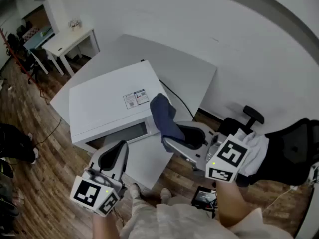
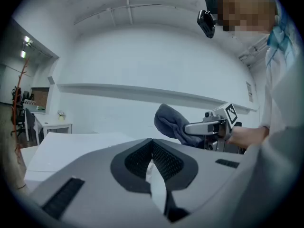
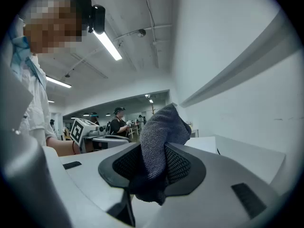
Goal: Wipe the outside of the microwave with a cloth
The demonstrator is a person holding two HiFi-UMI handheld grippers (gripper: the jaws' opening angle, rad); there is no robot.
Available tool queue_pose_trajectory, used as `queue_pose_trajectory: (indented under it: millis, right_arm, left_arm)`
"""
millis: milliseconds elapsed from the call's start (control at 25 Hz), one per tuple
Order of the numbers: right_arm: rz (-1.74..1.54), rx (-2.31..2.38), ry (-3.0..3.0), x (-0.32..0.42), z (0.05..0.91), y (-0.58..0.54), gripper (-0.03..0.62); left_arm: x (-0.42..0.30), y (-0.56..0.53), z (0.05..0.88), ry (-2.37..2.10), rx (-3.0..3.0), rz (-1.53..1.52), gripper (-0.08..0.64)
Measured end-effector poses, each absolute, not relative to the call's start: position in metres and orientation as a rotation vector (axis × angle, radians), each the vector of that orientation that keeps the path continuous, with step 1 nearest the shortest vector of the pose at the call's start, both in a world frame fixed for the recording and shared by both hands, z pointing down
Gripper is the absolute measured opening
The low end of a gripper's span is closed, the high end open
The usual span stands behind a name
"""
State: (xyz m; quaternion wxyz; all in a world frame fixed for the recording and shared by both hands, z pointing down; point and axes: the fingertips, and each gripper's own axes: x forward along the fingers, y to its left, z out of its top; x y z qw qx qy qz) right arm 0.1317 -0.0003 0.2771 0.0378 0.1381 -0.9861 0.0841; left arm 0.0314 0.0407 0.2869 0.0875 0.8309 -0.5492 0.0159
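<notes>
Head view looks steeply down on a white microwave that sits on a white table, with a printed sticker on its top panel. A black cable trails from behind the microwave across the table.

The dark blue cloth hangs at the microwave's right front corner, bunched and standing up above the jaws of the right gripper. From this angle I cannot tell whether the cloth touches the microwave's casing. The left gripper hovers just in front of the microwave's door side, well apart from the cloth.

Right gripper view shows the right gripper pinching the cloth. The fabric fills the gap between the ribbed pads, with a thick fold rising above them and a short end hanging below.

Left gripper view shows the left gripper with its jaws pressed together and nothing between them. Beyond it lies the microwave's flat white top, and to the right of that the cloth is held up in the other tool.

Beyond the microwave's far left corner stands a small white desk on the wooden floor. A black office chair stands to the microwave's right, off the table's edge.
</notes>
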Motion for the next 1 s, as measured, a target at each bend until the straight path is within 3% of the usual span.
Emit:
queue_pose_trajectory:
  millis: [1000]
  right_arm:
    - [0.239,0.465,-2.964,0.120,0.290,-0.026,0.160]
  left_arm:
    - [0.018,0.035,0.284,-1.672,2.429,-0.044,0.003]
